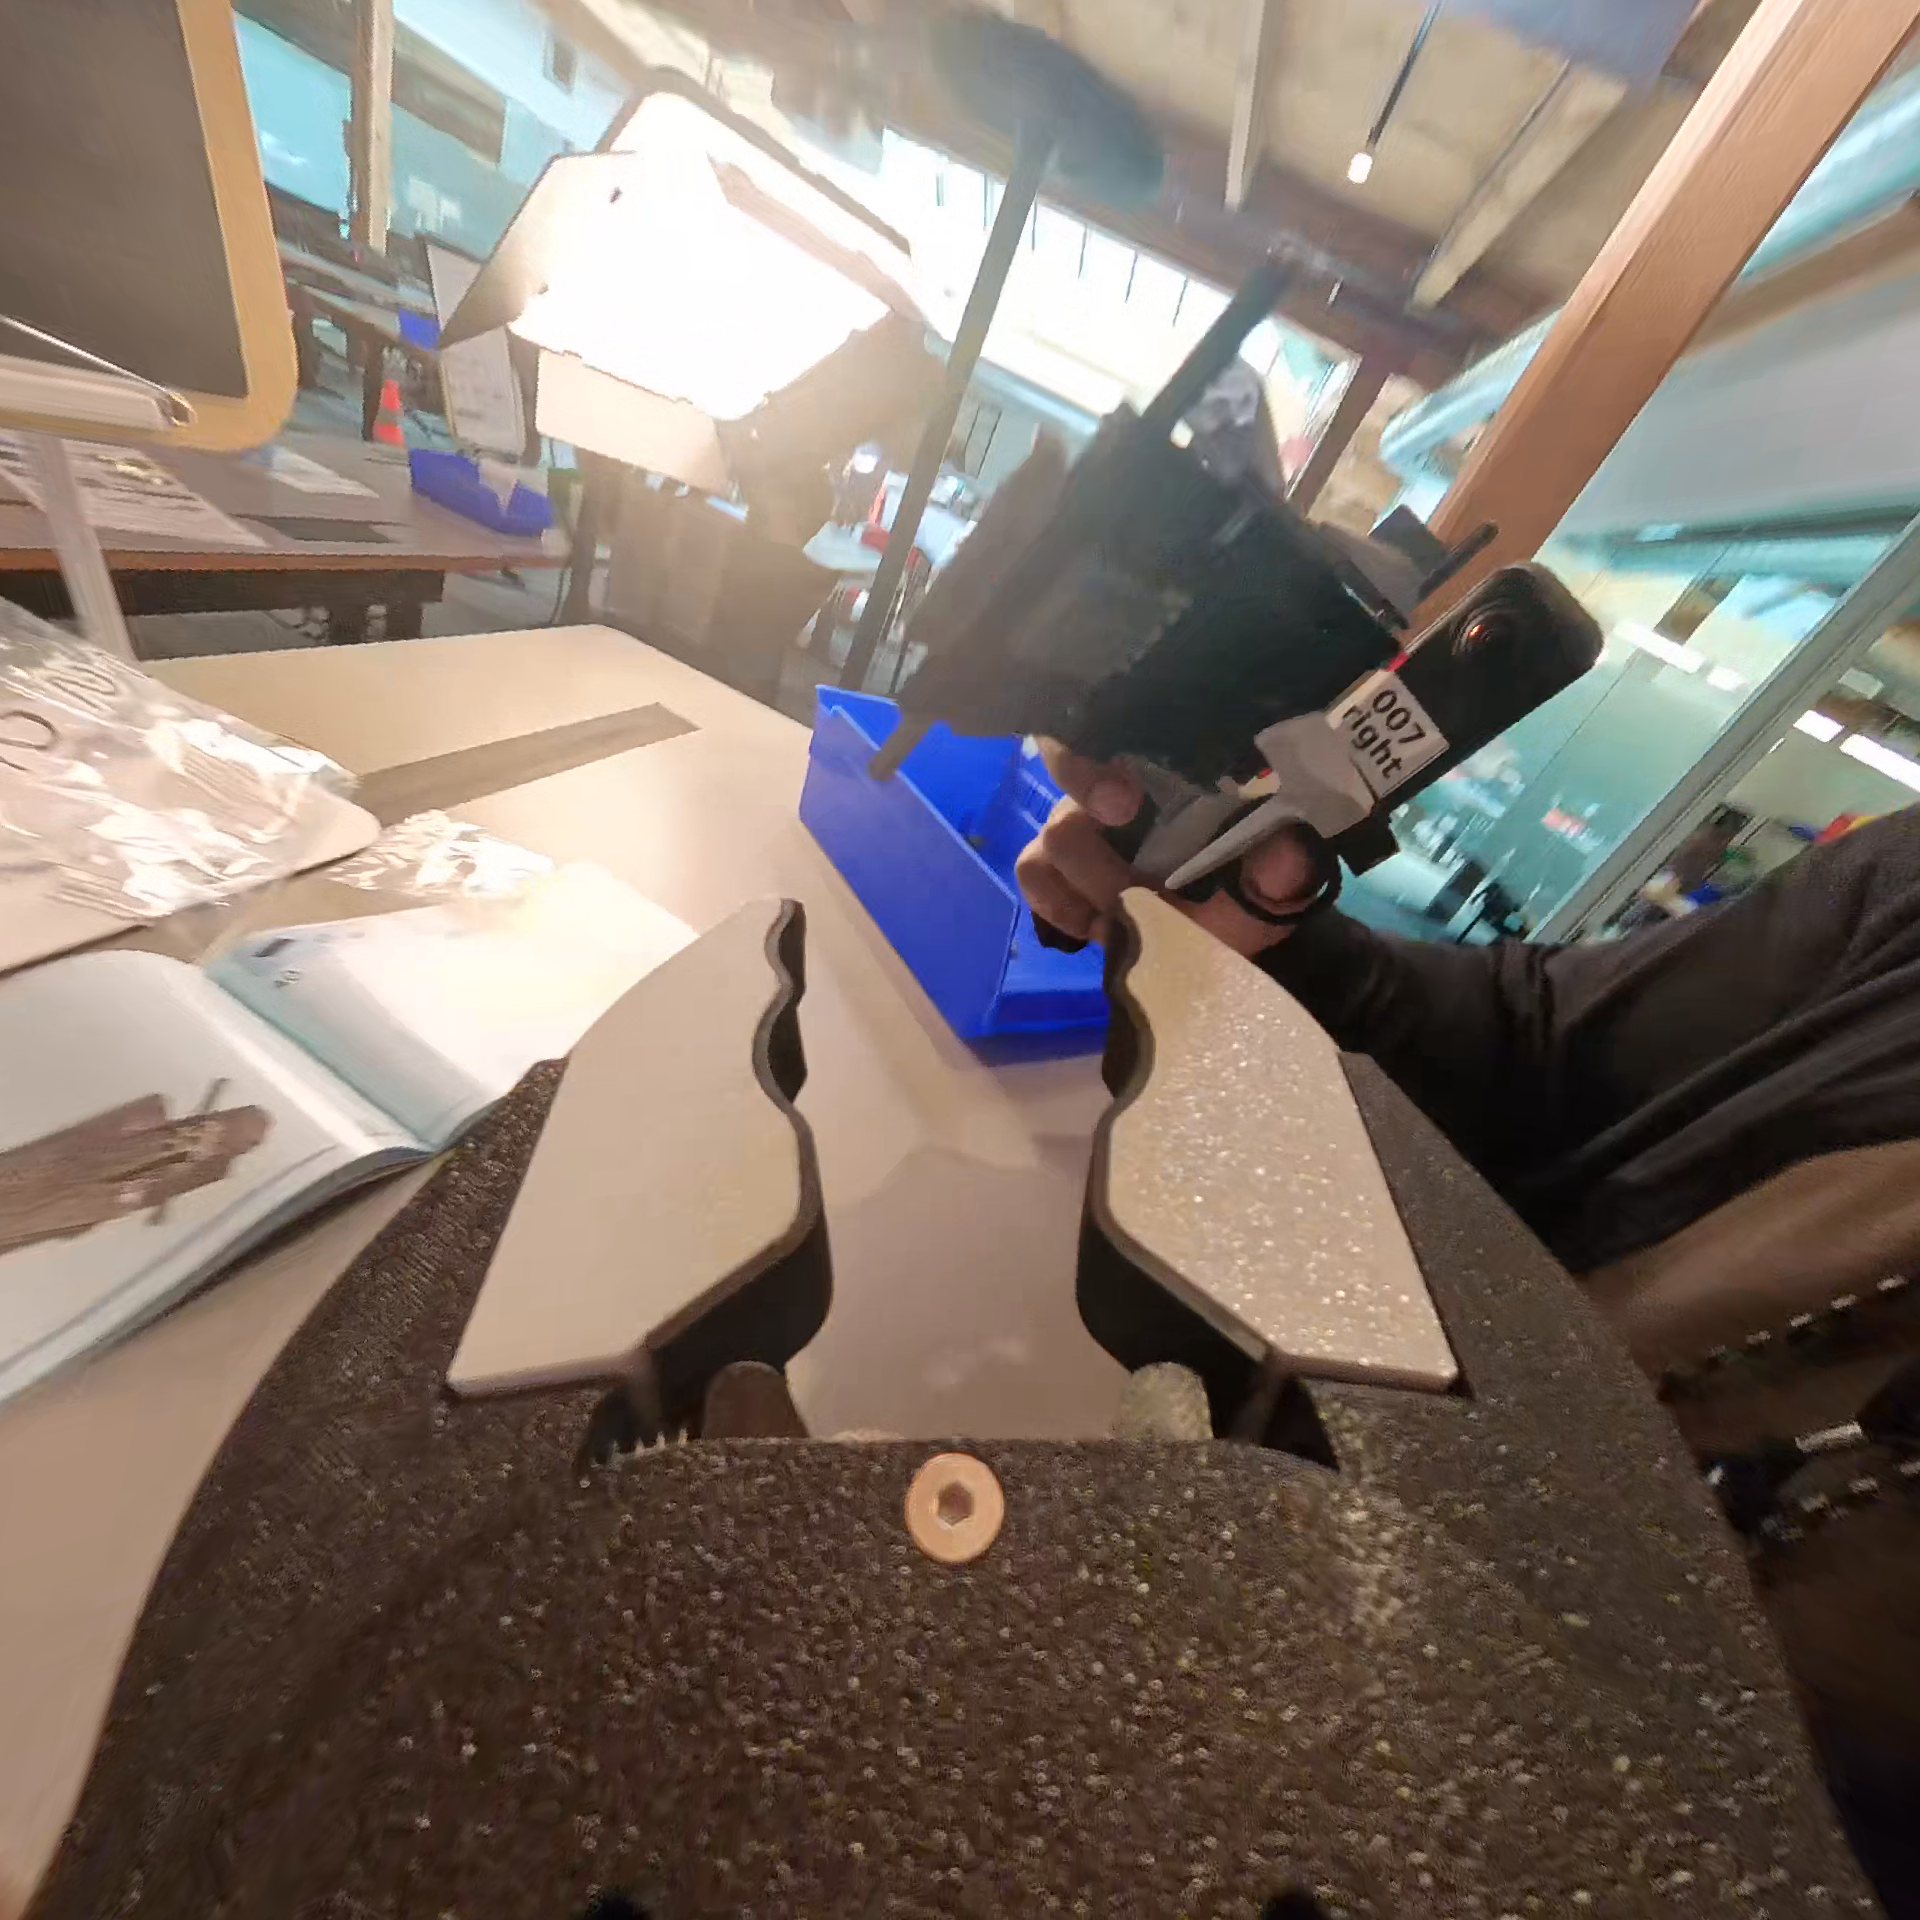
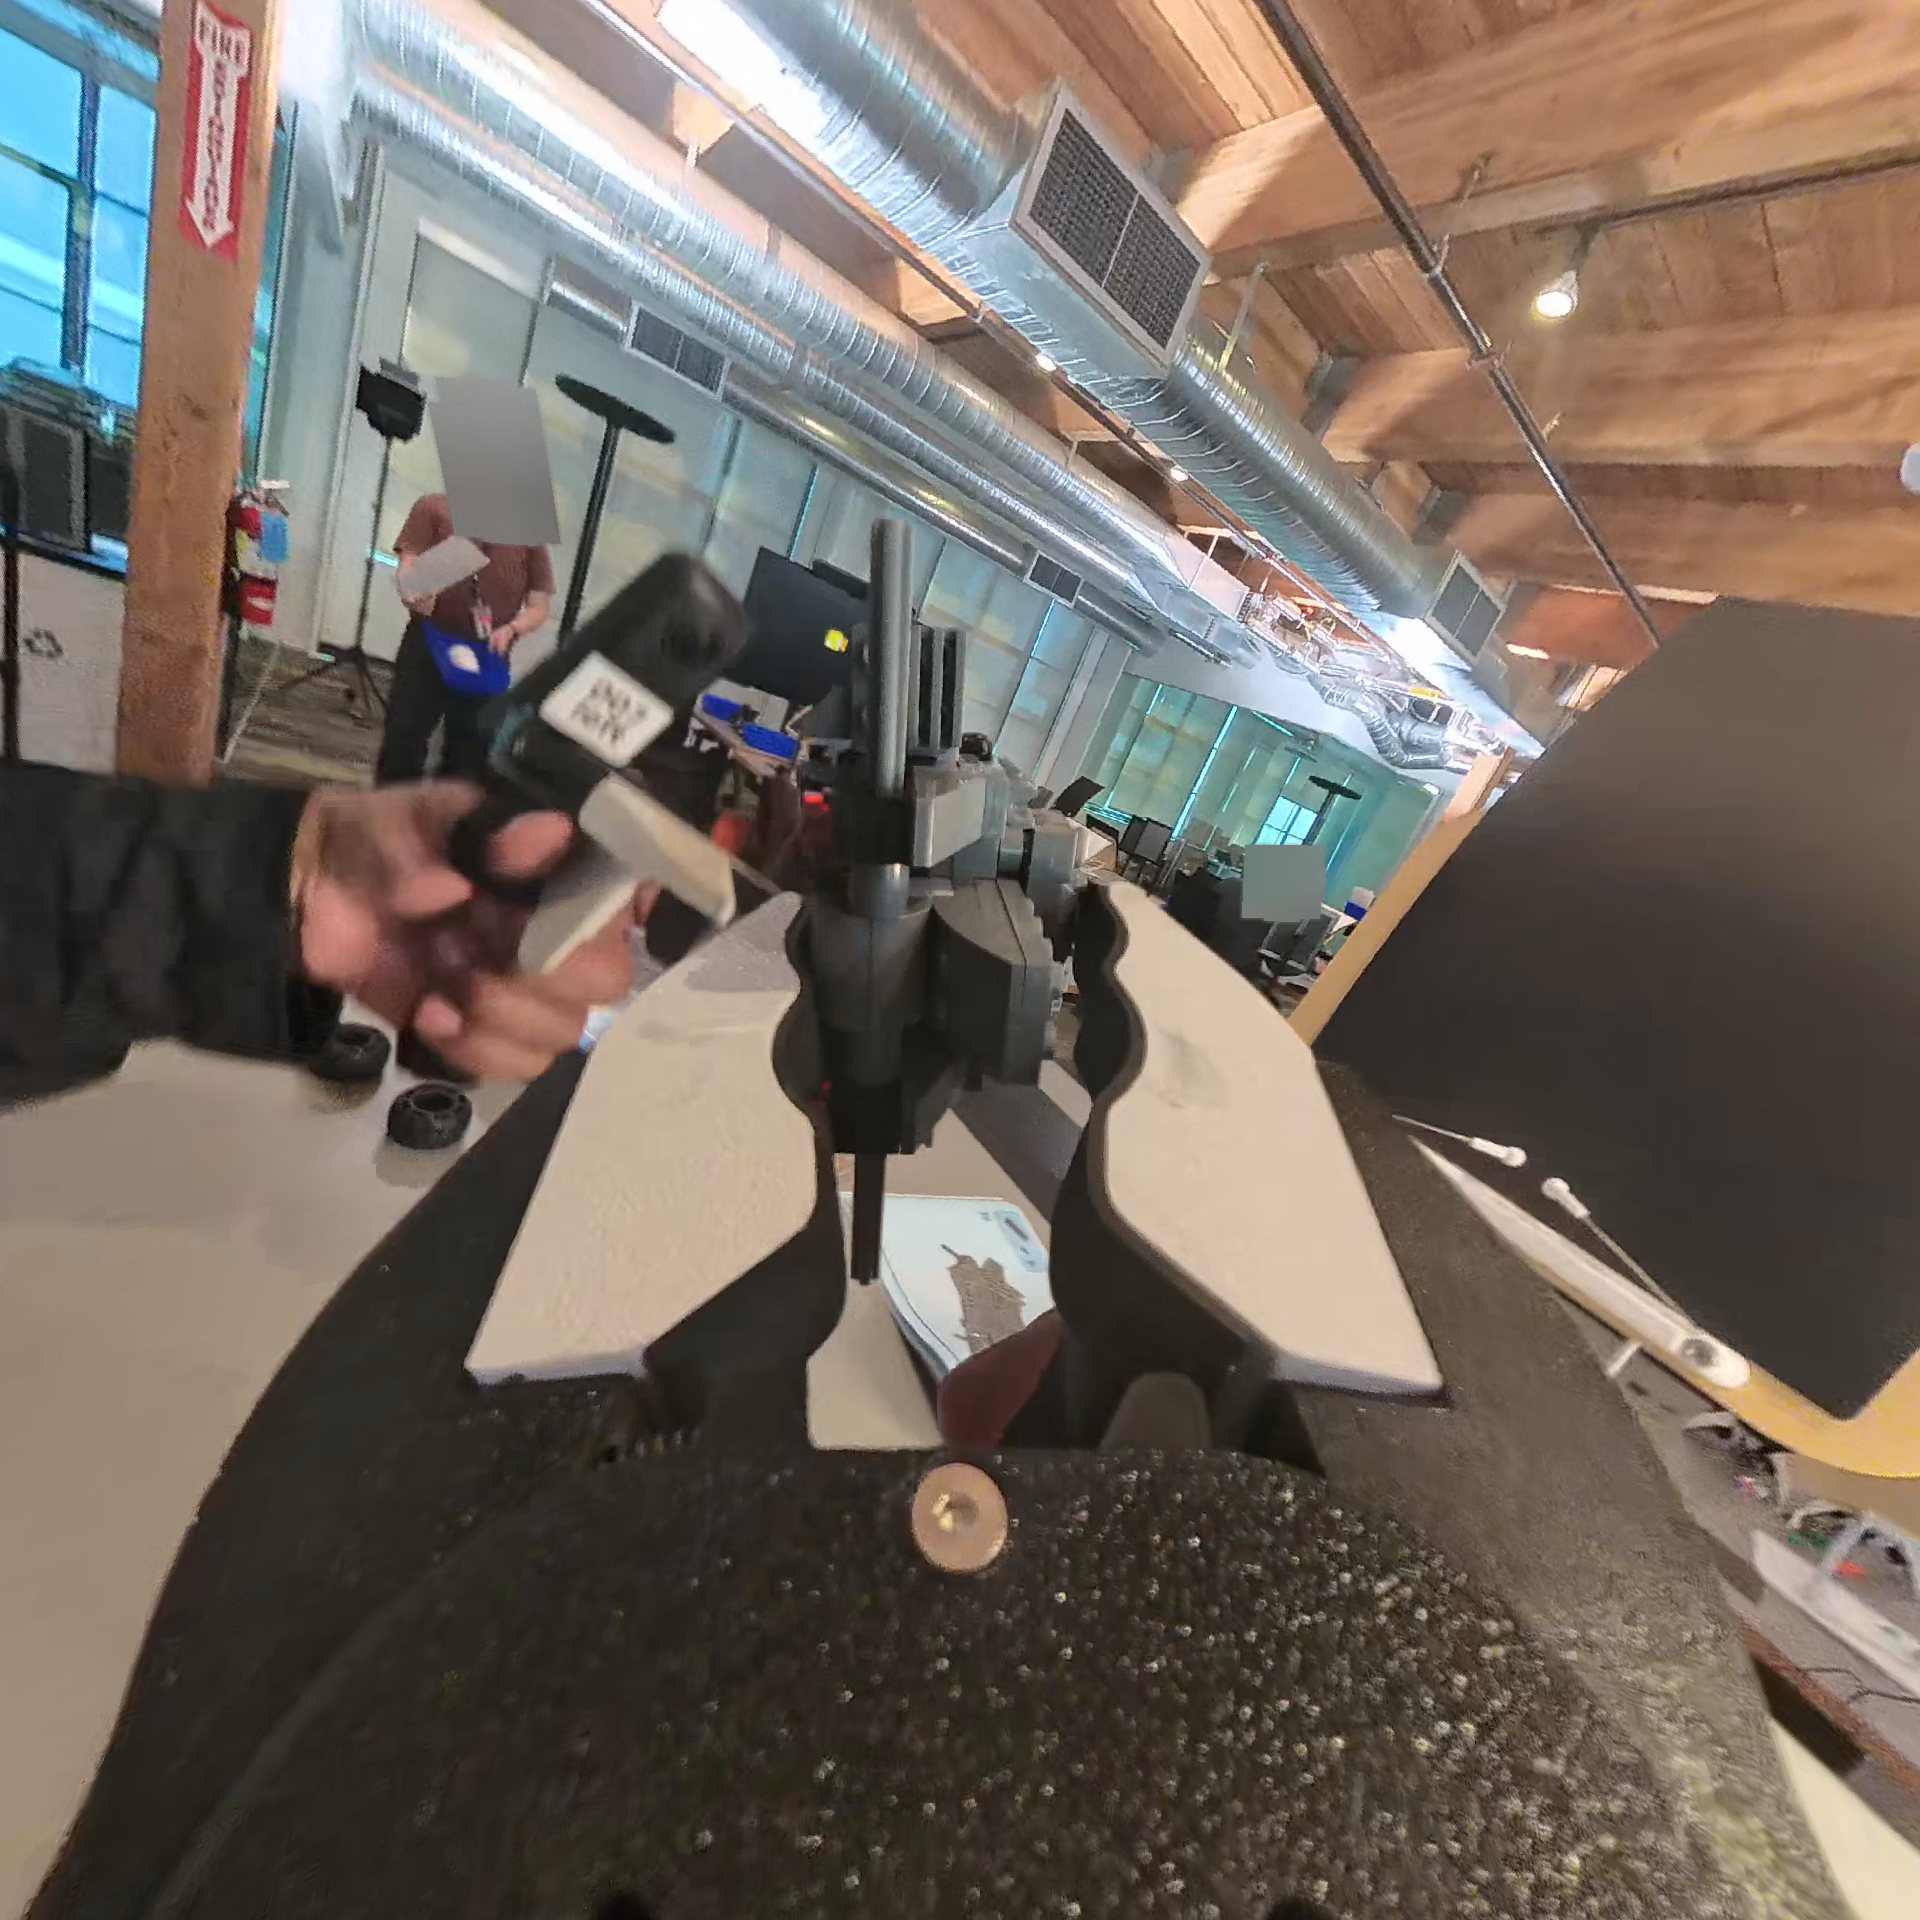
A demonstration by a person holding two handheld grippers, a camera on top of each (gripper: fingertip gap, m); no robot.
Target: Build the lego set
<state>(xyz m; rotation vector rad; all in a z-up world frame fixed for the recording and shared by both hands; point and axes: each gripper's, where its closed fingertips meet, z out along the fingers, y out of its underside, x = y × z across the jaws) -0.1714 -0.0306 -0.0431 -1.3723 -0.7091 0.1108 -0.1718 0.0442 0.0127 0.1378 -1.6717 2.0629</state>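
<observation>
Left wrist view: the left gripper [image 1: 951, 997] has its 2 fingers spread wide apart, and nothing sits between them. Only the pale table [image 1: 623, 707] shows in the gap. Just past the fingertips lies a blue plastic bin [image 1: 914, 862] on the table. To the left lies an open booklet [image 1: 260, 1070], and behind it some crinkly clear plastic [image 1: 135, 790]. Up on the right a hand [image 1: 1091, 862] holds the right gripper [image 1: 1039, 665] in the air above the bin, with a dark gray brick model in it that looks blurry here. A bright lamp panel [image 1: 707, 260] shines behind. In the right wrist view, the right gripper [image 2: 945, 987] holds that gray brick model [image 2: 935, 977] between its 2 fingers. The left finger [image 2: 717, 1070] presses on the model's side. The model sits close against the right finger [image 2: 1195, 1070], but I cannot tell if that pad touches it. A thin dark rod sticks up from the model and another pokes down below it. The other hand [image 2: 416, 935] is blurry on the left with the left gripper. 2 small black wheels [image 2: 428, 1114] lie on the table below it. A big dark board [image 2: 1662, 987] leans on the right.
</observation>
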